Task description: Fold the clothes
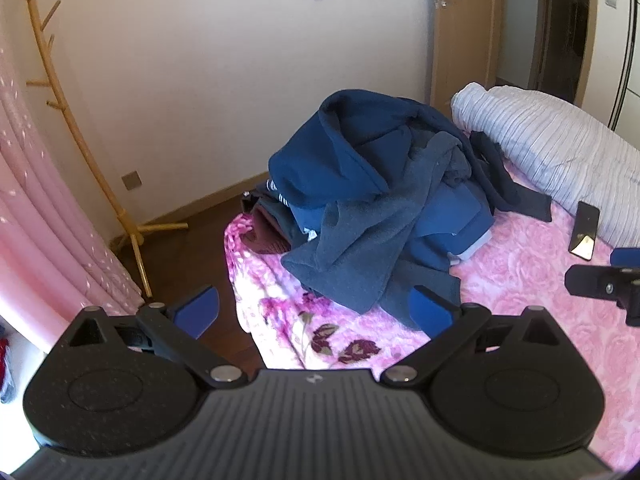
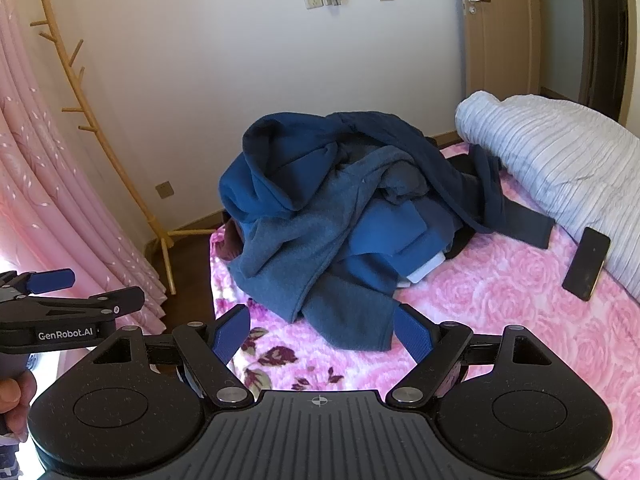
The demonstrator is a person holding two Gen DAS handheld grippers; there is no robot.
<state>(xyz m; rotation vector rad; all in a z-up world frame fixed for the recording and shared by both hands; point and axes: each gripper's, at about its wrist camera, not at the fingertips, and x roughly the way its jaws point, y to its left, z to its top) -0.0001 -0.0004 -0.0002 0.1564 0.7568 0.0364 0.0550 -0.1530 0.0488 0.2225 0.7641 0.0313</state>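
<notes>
The left gripper point(image 1: 316, 312) has its blue fingers point(image 1: 200, 310) spread wide with nothing between them, and the right gripper point(image 2: 320, 330) stands the same way — pads apart, gripping nothing. Both hang low over the near edge of the bed point(image 2: 500, 320), side by side and pointed at the same spot, which I take as a stance for reaching in with two hands at once. A hand point(image 2: 12, 400) shows at the left gripper's handle in the right wrist view.

Just ahead of both pairs of fingers lies the clothes heap point(image 2: 340, 216), on the pink bedspread near the bed's corner. A grey-blue fleece point(image 1: 360, 248) drapes down the front, its hem almost between the fingers; a brighter blue hoodie point(image 1: 332, 152) is bunched on top and behind. Under the heap's far left side a maroon piece point(image 1: 268, 232) peeps out. Nothing in the heap looks flat or squared — it is loose and tangled, so the folding is not done for these pieces.

Further out, right of the fingers, a phone point(image 2: 586, 264) leans against a rolled striped quilt point(image 2: 560, 152). Left of them stand a coat rack point(image 2: 100, 152) and a pink curtain point(image 2: 40, 200).

No basket, box or drawer shows; nothing holds the clothes but the bed.
</notes>
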